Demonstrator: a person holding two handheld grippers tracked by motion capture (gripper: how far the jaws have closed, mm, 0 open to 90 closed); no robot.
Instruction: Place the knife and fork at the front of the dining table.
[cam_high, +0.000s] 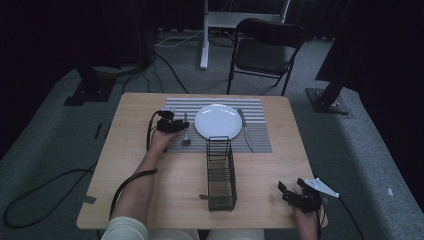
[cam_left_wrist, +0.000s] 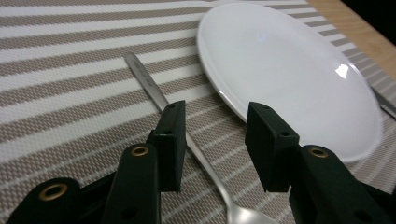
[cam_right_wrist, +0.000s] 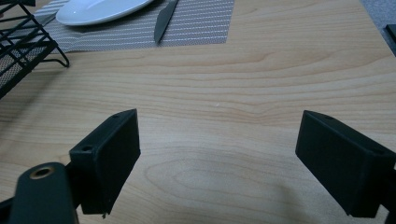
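Observation:
A white plate (cam_high: 217, 121) sits on a striped placemat (cam_high: 255, 107), with a spoon (cam_high: 185, 134) to its left and a knife (cam_high: 245, 131) to its right. My left gripper (cam_high: 176, 126) is low over the spoon. In the left gripper view my left gripper (cam_left_wrist: 215, 114) stands open with the spoon handle (cam_left_wrist: 154, 91) lying on the mat between its jaws, close to the left one, and the plate (cam_left_wrist: 285, 70) just beyond. My right gripper (cam_high: 292, 187) is near the table's front right corner. It is wide open (cam_right_wrist: 217, 126) over bare wood with nothing in it.
A black wire rack (cam_high: 220, 172) stands lengthwise in the middle of the table (cam_high: 135, 165), in front of the plate, and its corner (cam_right_wrist: 23, 46) shows at the left of the right gripper view. A small metal piece lies by its near left foot. A folding chair (cam_high: 265, 47) stands beyond the table.

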